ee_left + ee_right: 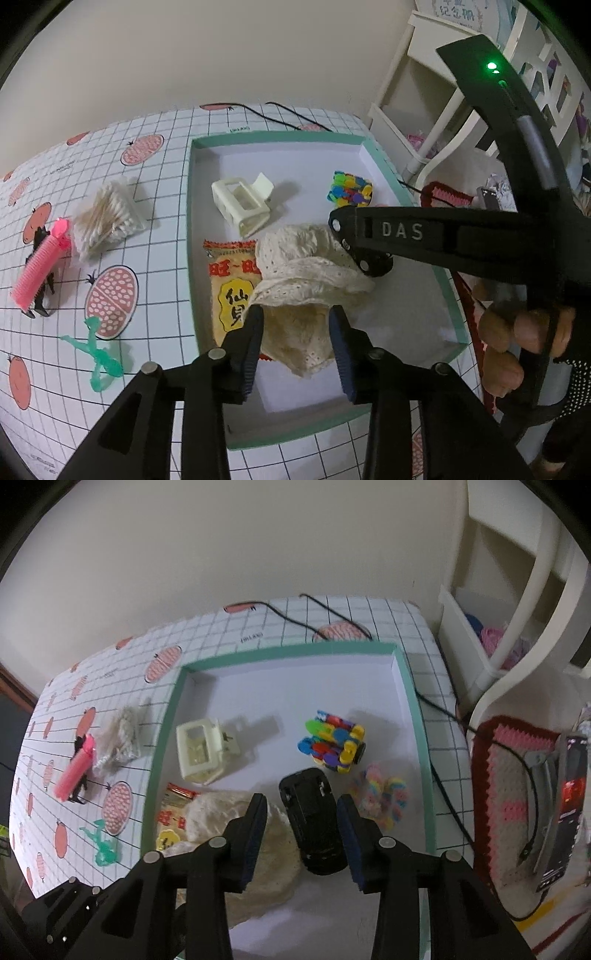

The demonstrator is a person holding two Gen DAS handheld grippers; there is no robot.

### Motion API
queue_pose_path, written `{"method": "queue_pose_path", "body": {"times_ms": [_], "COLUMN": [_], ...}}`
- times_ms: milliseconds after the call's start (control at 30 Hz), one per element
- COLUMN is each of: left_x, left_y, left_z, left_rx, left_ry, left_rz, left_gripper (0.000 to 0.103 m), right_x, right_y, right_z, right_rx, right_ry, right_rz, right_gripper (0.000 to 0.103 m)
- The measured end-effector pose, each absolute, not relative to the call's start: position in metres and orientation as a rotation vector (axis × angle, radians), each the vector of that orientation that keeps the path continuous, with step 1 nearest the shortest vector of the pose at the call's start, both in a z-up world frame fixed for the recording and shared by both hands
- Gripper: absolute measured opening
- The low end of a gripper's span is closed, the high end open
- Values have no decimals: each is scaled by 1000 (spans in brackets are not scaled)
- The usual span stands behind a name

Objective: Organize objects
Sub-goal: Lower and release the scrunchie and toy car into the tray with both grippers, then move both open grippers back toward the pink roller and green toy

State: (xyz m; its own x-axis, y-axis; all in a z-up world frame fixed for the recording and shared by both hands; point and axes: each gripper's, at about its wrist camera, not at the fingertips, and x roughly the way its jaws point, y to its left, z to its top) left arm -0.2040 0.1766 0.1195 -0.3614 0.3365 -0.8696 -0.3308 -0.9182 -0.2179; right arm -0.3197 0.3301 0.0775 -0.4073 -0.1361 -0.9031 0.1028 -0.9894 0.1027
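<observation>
A green-rimmed tray [190, 221] [162, 746] holds a cream lace cloth [306, 280] [236, 812], a snack packet [231, 288] [171, 812], a white plastic clip [242, 203] [201, 751], a multicoloured block toy [351, 188] [334, 740], a black toy car [316, 823] and pastel hair ties [382, 797]. My left gripper [295, 328] is open just above the cloth. My right gripper [301, 812] is open over the tray, with the black car between its fingers and apart from them; its tip [364, 243] shows in the left wrist view by the cloth.
On the grid tablecloth left of the tray lie a bag of cotton swabs [109, 218] [122, 734], a pink comb [40, 266] [75, 771] and a green plastic figure [98, 354] [103, 845]. A black cable [443, 716] runs past the tray's right side. White shelving [517, 627] stands at the right.
</observation>
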Motion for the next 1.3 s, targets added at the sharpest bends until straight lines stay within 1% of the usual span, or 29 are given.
{"method": "queue_pose_path", "body": {"times_ms": [167,300,467,500,533,567,600,667,733,767,833,1067,1100,1133,1200,1300], "left_x": [-208,-213,-220,-221,-223,-224,-225,-228,-230,-230,-231,-236,-236,-236,-237,-238], "left_y": [169,159,145,143,141,138,135,131,128,126,122,112,110,109,105,102], "left_z": [131,139,141,141,140,139,139,137,135,135,134,133,132,132,132,132], "left_rx": [-1462,-1441,-1424,-1423,-1419,-1424,-1428,-1441,-1450,-1454,-1461,-1468,-1471,-1474,-1469,-1467], "left_ry": [-63,-98,-119,-119,-122,-133,-145,-169,-183,-189,-201,-223,-227,-232,-246,-248], "left_rz": [2312,2357,2421,2432,2446,2456,2464,2470,2478,2482,2497,2540,2545,2551,2573,2593], "left_gripper": [41,50,51,54,59,60,61,62,63,65,73,75,77,84,90,90], "right_x": [-317,-317,-318,-318,-318,-319,-319,-319,-319,-319,-320,-320,-320,-319,-319,-320], "right_y": [328,327,327,327,327,327,326,327,327,327,327,326,326,326,326,326], "right_z": [88,87,85,84,84,84,84,85,85,85,85,84,84,85,85,85], "right_rx": [1590,1595,1604,1605,1607,1608,1609,1607,1605,1605,1604,1601,1600,1598,1595,1598], "right_ry": [-44,-36,-32,-32,-34,-35,-35,-36,-39,-40,-39,-43,-44,-46,-52,-61], "right_rz": [-2536,-2533,-2527,-2527,-2527,-2528,-2530,-2530,-2529,-2529,-2528,-2525,-2526,-2526,-2524,-2526], "right_gripper": [43,43,43,43,43,47,54,59,61,64,67,79,82,83,86,91]}}
